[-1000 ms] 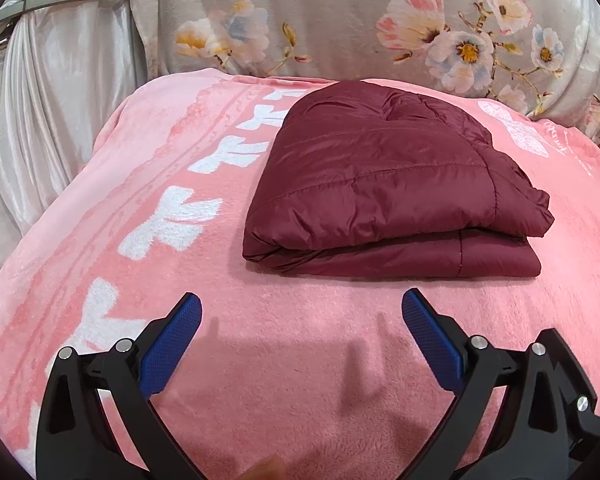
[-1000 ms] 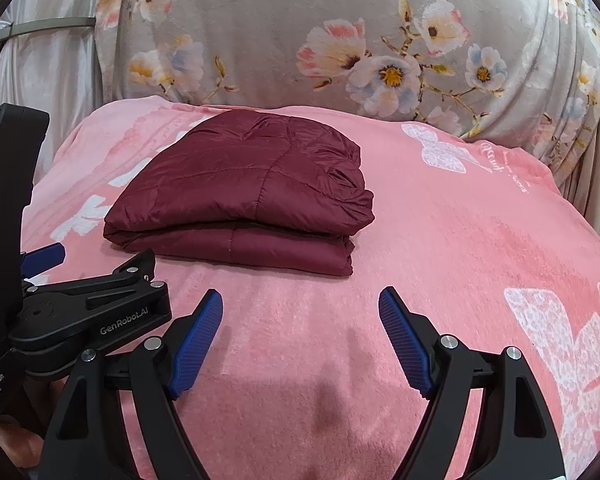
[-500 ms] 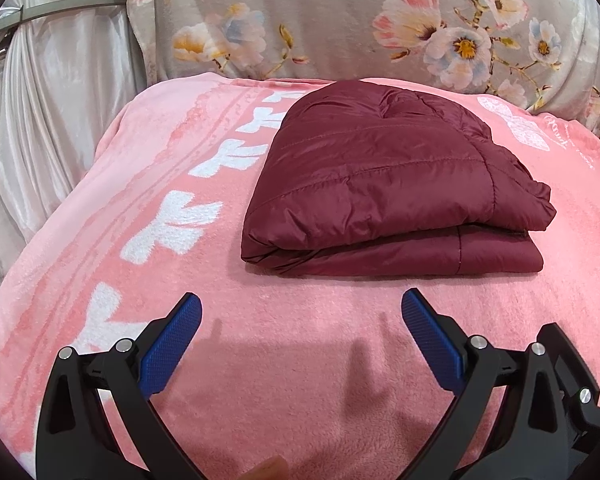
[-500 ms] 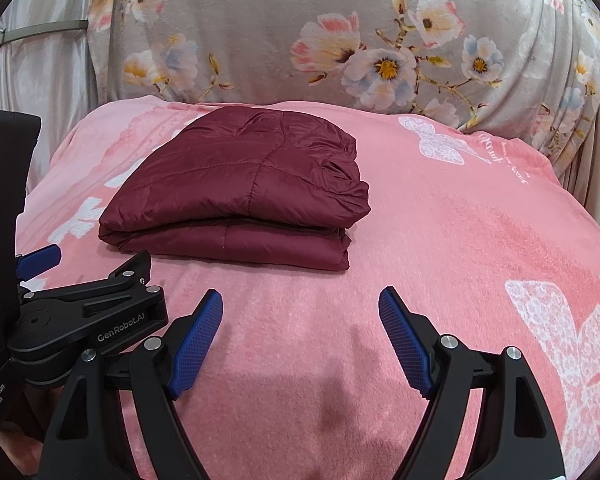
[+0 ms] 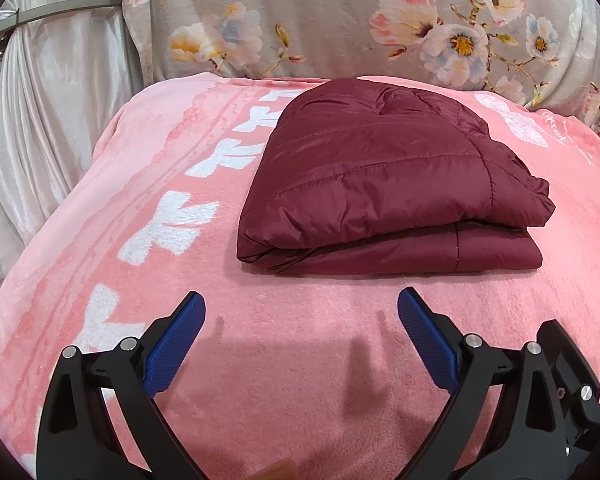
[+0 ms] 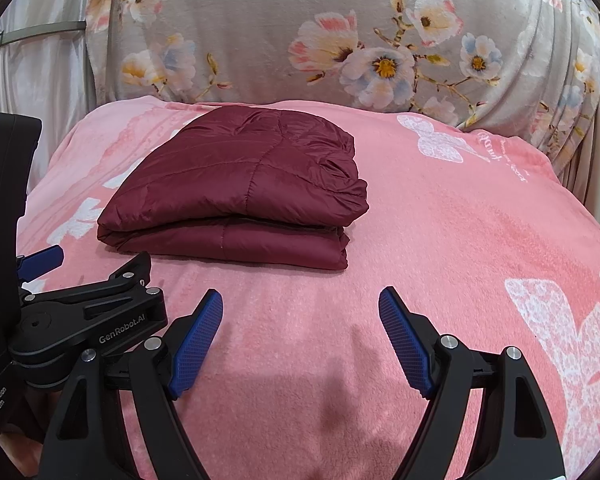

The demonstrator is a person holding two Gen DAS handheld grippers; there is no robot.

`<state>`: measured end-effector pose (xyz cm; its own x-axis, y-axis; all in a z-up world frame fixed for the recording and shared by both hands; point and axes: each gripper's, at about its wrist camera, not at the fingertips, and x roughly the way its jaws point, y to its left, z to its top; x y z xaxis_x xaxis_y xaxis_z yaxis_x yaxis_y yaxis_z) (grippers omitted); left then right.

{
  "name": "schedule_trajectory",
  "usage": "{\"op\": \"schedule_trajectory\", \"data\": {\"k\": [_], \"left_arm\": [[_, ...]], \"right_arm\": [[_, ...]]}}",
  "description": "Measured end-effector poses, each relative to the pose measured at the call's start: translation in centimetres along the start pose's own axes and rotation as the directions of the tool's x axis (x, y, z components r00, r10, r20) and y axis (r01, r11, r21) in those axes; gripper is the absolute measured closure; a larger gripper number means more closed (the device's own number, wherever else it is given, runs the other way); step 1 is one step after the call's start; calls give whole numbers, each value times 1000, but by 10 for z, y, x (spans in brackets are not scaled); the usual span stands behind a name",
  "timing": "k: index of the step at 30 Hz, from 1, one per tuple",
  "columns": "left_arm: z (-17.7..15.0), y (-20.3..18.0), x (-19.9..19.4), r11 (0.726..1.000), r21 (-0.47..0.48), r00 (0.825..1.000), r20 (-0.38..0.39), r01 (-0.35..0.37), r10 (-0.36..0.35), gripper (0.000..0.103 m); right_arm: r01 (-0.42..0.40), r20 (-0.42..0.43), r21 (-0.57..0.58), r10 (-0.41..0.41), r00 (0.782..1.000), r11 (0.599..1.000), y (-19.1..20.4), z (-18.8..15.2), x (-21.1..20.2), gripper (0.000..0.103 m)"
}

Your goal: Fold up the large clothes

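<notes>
The dark red jacket (image 5: 384, 184) lies folded on the pink blanket (image 5: 300, 360), near a flowered cushion (image 5: 340, 20). The left gripper (image 5: 302, 320) and the right gripper (image 6: 300, 316) are both wide apart, holding nothing. Nothing has moved since a moment ago.

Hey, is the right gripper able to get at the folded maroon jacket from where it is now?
Probably yes. The right gripper is open and empty, the jacket lies ahead and a little left, and only bare pink blanket shows between them.
</notes>
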<state>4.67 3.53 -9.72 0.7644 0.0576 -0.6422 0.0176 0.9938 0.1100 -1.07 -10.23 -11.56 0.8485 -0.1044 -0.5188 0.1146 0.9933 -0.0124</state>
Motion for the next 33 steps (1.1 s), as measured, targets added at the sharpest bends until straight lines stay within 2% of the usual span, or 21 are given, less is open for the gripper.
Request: {"op": "schedule_trajectory", "data": {"k": [33], "left_arm": [[3,1,-1,1000,29,1000,0,-3,3,9]], "right_arm": [[4,-7,16,-4,1000,1000,-9,-4,0,25]]}}
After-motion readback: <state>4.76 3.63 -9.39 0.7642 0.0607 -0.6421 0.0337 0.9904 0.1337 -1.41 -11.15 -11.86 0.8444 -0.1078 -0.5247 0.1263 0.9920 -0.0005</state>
